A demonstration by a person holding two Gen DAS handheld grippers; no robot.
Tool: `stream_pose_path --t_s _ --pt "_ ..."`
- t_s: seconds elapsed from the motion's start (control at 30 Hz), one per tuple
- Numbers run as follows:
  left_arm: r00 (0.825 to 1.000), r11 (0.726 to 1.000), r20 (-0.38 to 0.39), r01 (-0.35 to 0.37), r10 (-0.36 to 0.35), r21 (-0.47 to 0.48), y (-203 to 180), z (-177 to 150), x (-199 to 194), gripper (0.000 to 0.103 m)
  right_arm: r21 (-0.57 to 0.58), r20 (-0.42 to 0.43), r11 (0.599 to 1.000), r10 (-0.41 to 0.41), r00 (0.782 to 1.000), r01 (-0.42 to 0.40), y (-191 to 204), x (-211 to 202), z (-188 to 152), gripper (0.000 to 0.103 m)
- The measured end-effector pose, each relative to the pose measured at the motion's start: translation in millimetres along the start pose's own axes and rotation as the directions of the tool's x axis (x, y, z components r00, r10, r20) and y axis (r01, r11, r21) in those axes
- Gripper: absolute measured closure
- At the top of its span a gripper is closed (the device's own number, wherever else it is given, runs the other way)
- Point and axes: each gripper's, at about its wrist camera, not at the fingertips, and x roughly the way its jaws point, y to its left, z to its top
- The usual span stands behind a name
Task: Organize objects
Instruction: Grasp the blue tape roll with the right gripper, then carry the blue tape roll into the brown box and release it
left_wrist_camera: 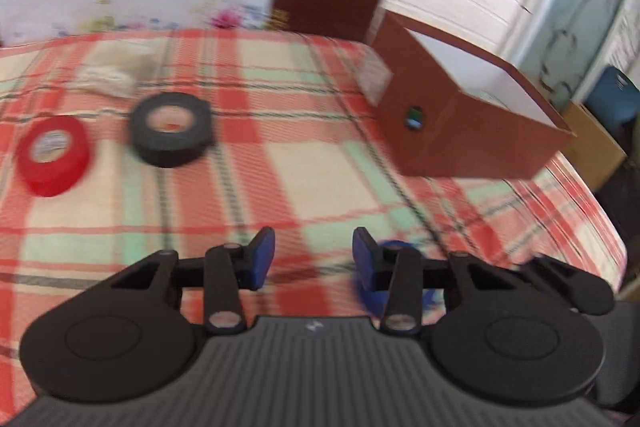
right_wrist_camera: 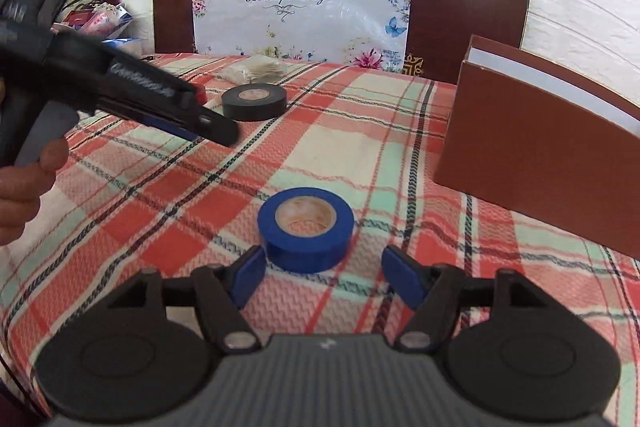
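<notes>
2 grippers work a plaid-covered table [right_wrist_camera: 400,115]: the right gripper [right_wrist_camera: 324,277], jaws apart and empty, should straddle the blue tape roll [right_wrist_camera: 306,229] squarely before closing; left gripper [left_wrist_camera: 314,259] open, empty.

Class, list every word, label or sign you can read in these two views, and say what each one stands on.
"Beautiful Day": on the flowered plastic sheet at the headboard.
White lettering on the left gripper: too blurred to read.
Pale label on the brown box: blurred, unreadable.
Print inside the red tape roll: unreadable.

Blue tape roll [right_wrist_camera: 306,229]; black tape roll [right_wrist_camera: 254,101]; red tape roll [left_wrist_camera: 53,155]; brown box [right_wrist_camera: 540,163]; red-green plaid cloth [right_wrist_camera: 160,211].
</notes>
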Motion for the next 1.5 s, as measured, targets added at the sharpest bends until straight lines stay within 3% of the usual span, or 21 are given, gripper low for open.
stream_pose_path --t_s 0.1,0.17,0.23,0.27,0.3,0.37,0.47,0.53,0.63,0.7,0.87,0.97,1.0,1.1,1.23,1.37,1.43,1.5 --pt "0.998 0.999 -0.052 -0.016 0.018 0.039 -17.8 1.4 10.6 0.058 -0.020 0.007 1.000 0.014 1.000 -0.014 2.0 1.6 1.6 0.038" --pt "0.992 0.998 -0.117 -0.035 0.041 0.047 -22.7 -1.8 21.0 0.064 -0.044 0.007 0.999 0.015 1.000 -0.015 4.4 6.4 4.6 0.040" --pt "0.984 0.999 -0.178 -0.010 0.019 0.050 -25.9 -8.8 28.1 0.067 -0.045 -0.008 0.998 0.034 0.999 -0.034 5.0 16.9 6.0 0.044" --pt "0.985 0.997 -0.171 -0.023 0.035 0.068 -29.7 -11.0 28.4 0.068 -0.034 -0.016 0.998 0.057 0.998 -0.057 4.2 20.8 6.4 0.044" --pt "0.985 0.996 -0.169 -0.025 0.040 0.090 -33.7 -11.1 28.4 0.076 -0.025 -0.017 0.998 0.064 0.998 -0.064 3.3 22.5 6.8 0.044" --pt "0.984 0.995 -0.172 -0.027 0.043 0.091 -38.6 -4.7 26.3 0.080 -0.024 -0.002 0.998 0.064 0.998 -0.064 2.4 19.8 6.5 0.045" --pt "0.994 0.994 -0.111 0.009 0.003 0.111 -54.3 19.5 11.1 0.081 0.013 0.084 1.000 0.024 0.996 -0.025 -6.2 3.9 8.7 0.045" --pt "0.999 0.988 -0.036 0.042 -0.037 0.152 -71.2 42.6 0.8 0.081 0.026 0.176 0.999 -0.033 0.984 0.029 -18.4 -11.5 18.7 0.045" --pt "0.995 0.974 0.046 0.076 -0.087 0.213 -100.7 81.0 2.3 0.081 0.052 0.297 0.989 -0.148 0.943 0.139 -42.5 -27.6 39.5 0.045" --pt "0.991 0.967 0.070 0.096 -0.116 0.235 -118.0 102.5 15.3 0.080 0.073 0.334 0.977 -0.213 0.918 0.200 -62.9 -28.6 52.8 0.045" --pt "0.990 0.963 0.069 0.100 -0.121 0.251 -152.0 128.8 66.4 0.078 0.167 0.296 0.942 -0.330 0.896 0.292 -120.8 -5.5 72.6 0.044" --pt "0.995 0.958 0.072 0.045 -0.068 0.283 -166.8 127.0 86.5 0.065 0.180 0.228 0.921 -0.381 0.896 0.346 -143.7 20.6 74.2 0.044" --pt "0.996 0.959 0.073 0.028 -0.050 0.281 -168.1 125.5 88.4 0.064 0.201 0.235 0.919 -0.382 0.894 0.340 -148.8 22.3 73.8 0.039" --pt "0.995 0.967 0.067 0.049 -0.068 0.250 -157.7 124.1 79.5 0.064 0.236 0.239 0.908 -0.400 0.885 0.346 -151.1 16.2 73.4 0.036" --pt "0.989 0.973 0.124 0.049 -0.078 0.224 -131.7 112.4 44.9 0.063 0.267 0.276 0.906 -0.400 0.874 0.330 -140.4 -2.8 60.0 0.037" --pt "0.985 0.984 0.171 -0.013 -0.018 0.177 -81.8 85.5 9.1 0.062 0.295 0.352 0.916 -0.368 0.860 0.271 -121.6 -26.7 43.7 0.037" --pt "0.984 0.986 0.171 -0.080 0.055 0.144 -49.2 67.4 -2.4 0.062 0.259 0.376 0.939 -0.312 0.873 0.224 -101.5 -28.4 43.4 0.037" --pt "0.976 0.981 0.155 -0.168 0.151 0.099 -10.3 46.9 -10.1 0.062 0.187 0.362 0.970 -0.217 0.907 0.158 -82.4 -19.4 46.9 0.037"
